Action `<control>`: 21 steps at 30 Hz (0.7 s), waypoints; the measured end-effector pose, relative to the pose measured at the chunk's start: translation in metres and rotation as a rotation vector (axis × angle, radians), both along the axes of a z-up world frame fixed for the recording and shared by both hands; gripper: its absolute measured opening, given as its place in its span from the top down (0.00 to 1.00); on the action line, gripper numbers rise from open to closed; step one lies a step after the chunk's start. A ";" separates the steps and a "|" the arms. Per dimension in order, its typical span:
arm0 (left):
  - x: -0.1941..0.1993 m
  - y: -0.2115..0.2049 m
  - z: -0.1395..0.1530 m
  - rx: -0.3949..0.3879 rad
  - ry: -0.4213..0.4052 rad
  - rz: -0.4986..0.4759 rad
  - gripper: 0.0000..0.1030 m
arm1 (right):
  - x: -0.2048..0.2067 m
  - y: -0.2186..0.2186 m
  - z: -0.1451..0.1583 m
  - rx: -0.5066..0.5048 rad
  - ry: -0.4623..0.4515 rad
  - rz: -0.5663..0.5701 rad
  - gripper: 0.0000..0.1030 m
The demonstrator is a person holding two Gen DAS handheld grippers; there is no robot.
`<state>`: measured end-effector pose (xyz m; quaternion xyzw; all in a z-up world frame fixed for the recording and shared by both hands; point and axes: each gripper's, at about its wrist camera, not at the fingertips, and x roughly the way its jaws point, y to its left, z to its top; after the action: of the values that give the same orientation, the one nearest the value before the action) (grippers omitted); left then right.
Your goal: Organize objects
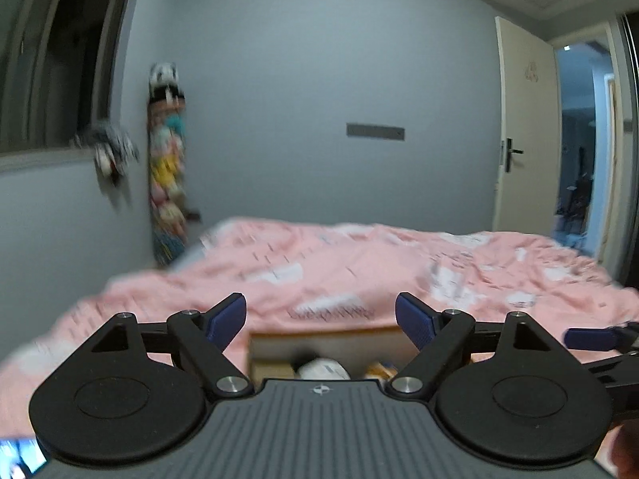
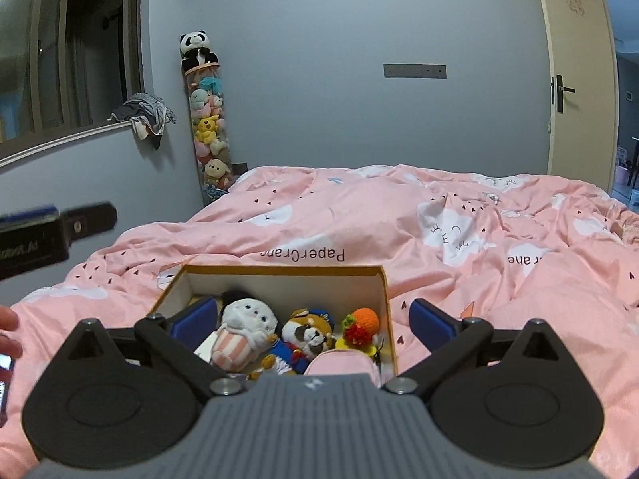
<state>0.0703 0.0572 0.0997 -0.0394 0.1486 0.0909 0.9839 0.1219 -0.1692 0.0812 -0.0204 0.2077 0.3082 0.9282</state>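
Note:
An open cardboard box [image 2: 383, 303] stands on the pink bedcover. In it lie a white plush with a striped body [image 2: 243, 331], a brown dog plush in blue [image 2: 307, 335], an orange crocheted toy [image 2: 361, 325] and a pink pouch [image 2: 343, 363]. My right gripper [image 2: 313, 319] is open and empty above the box. My left gripper [image 1: 321, 317] is open and empty; the box [image 1: 319, 339] shows blurred just beyond its fingers, with a white plush [image 1: 323, 367] inside. The right gripper's fingertip [image 1: 591, 337] shows at the right edge of the left wrist view.
The pink duvet [image 2: 399, 219] covers the bed. A clear tube of plush toys [image 2: 209, 131] with a panda [image 2: 195, 50] on top stands in the corner. Clothes [image 2: 145, 115] hang on the window sill at left. A door [image 2: 575, 80] is at right.

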 end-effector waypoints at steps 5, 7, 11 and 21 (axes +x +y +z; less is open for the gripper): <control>-0.003 0.012 -0.018 -0.089 0.084 0.024 0.04 | -0.015 0.000 -0.003 -0.026 -0.016 -0.002 0.01; -0.003 0.015 -0.026 -0.098 0.117 0.035 0.04 | -0.019 0.000 -0.006 -0.036 -0.016 -0.002 0.01; -0.013 0.011 -0.041 -0.036 0.142 0.080 0.04 | -0.023 0.003 -0.015 -0.052 0.006 -0.005 0.01; -0.010 0.009 -0.079 -0.011 0.267 0.113 0.04 | -0.020 0.016 -0.044 -0.144 0.027 -0.008 0.01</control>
<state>0.0604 0.0658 0.0208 -0.0409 0.2760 0.1497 0.9485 0.1019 -0.1527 0.0377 -0.0821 0.2418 0.2891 0.9226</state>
